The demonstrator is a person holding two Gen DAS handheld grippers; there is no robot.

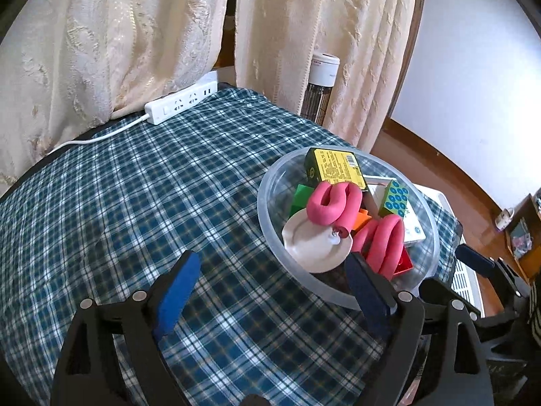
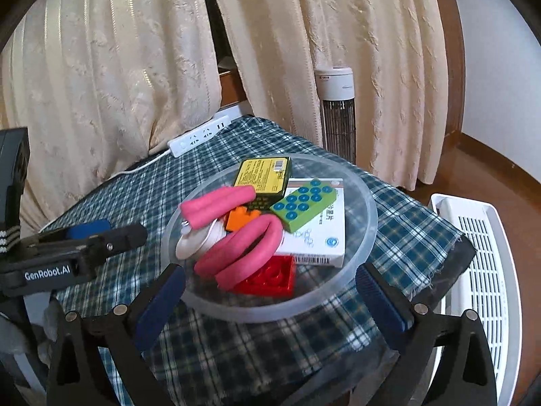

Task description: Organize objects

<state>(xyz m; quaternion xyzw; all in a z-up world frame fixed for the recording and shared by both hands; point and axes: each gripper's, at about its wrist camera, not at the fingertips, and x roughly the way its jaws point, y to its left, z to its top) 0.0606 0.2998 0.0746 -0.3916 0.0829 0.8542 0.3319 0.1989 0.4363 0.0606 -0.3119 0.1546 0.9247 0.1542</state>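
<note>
- Left claw (image 1: 272,292): spread, nothing between its pads, over the checked cloth (image 1: 169,186) on the surface
- Right claw (image 2: 270,299): spread wide, empty, at the near rim of the bowl (image 2: 367,237)
- Bowl: clear plastic, near the surface's right edge; holds pink foam rollers (image 2: 243,253), red brick (image 2: 274,279), green brick (image 2: 304,208), white box (image 2: 321,247), yellow box (image 2: 265,177)
- Power strip (image 1: 182,101): at the far edge, below the curtains (image 1: 111,44)

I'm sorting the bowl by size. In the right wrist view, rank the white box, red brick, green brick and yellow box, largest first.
1. white box, though partly covered
2. red brick and green brick: too alike to rank, and the red one is partly hidden
3. yellow box, farthest back, so unsure
</note>
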